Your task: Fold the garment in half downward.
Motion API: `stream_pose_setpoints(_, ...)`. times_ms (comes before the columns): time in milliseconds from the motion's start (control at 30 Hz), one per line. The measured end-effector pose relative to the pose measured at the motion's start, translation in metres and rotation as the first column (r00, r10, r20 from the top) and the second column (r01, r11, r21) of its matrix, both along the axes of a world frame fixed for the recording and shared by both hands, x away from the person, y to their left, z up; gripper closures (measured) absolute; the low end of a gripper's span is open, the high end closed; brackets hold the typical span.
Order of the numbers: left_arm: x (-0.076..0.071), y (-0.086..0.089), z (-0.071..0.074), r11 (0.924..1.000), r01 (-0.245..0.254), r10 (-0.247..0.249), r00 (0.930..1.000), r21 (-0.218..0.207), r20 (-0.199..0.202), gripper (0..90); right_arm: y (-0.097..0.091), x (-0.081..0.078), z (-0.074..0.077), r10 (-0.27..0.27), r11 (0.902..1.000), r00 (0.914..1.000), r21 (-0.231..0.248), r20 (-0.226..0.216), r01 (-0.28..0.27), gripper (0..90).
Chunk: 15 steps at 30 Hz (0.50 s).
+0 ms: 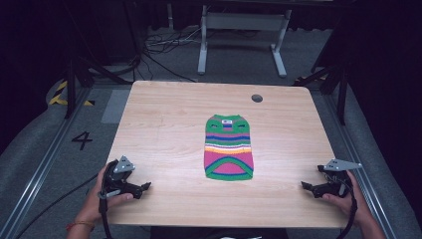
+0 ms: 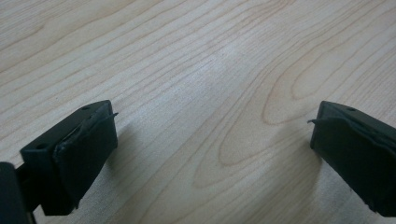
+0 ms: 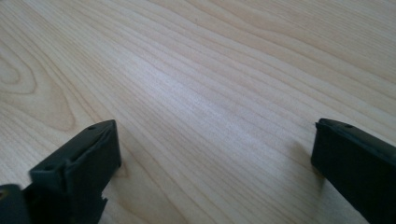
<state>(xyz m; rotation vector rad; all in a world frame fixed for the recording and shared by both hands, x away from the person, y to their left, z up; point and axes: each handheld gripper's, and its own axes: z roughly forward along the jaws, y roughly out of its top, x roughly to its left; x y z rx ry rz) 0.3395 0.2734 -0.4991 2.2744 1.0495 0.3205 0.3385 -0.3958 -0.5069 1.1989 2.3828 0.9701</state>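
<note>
A dim workroom with cables and a white metal frame on the grey floor surrounds a pale wooden table (image 1: 164,129). Near the table's middle, slightly toward the person's right, a small striped knitted sweater (image 1: 228,147), perhaps for a pet, lies flat in green, pink, blue, orange and white bands, its neck opening toward the far edge. No box, bin or other container is on the table. The left tongs (image 1: 144,187) rest at the near left corner and the right tongs (image 1: 304,186) at the near right edge, both well apart from the sweater, jaws spread wide with only bare wood between them. This looks like the starting pose; the next move likely calls for reaching both tongs inward to the garment's edges.
</note>
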Motion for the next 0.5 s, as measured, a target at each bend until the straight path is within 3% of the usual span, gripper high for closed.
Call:
stream_pose_setpoints(100, 0.005, -0.003, 0.003, 1.0, 0.009, -0.009, 1.0, 0.001, -0.002, 9.7, 0.0, 0.007, 0.005, 0.028, 0.9996, 0.9996, 0.009, 0.001, -0.028, 23.3)
stream_pose_setpoints(167, 0.008, -0.005, 0.004, 0.999, 0.044, -0.044, 0.999, -0.01, 0.0, 15.8, 0.001, 0.012, 0.008, 0.038, 0.9993, 0.9993, 0.007, 0.001, -0.038, 16.9)
stream_pose_setpoints(233, 0.012, -0.007, 0.005, 0.9983, 0.057, -0.058, 0.9983, -0.005, -0.006, 18.6, 0.006, 0.017, 0.011, 0.059, 0.9981, 0.9982, -0.021, 0.007, -0.059, 23.8)
stream_pose_setpoints(400, 0.029, -0.018, 0.011, 0.9954, 0.093, -0.093, 0.9956, 0.022, -0.002, 22.8, 0.019, 0.029, 0.023, 0.105, 0.9928, 0.9942, -0.06, 0.022, -0.103, 29.2)
stream_pose_setpoints(500, 0.045, -0.03, 0.021, 0.9933, 0.113, -0.113, 0.9932, -0.024, 0.029, 27.6, 0.031, 0.042, 0.036, 0.126, 0.9909, 0.9904, -0.056, 0.057, -0.123, 34.2)
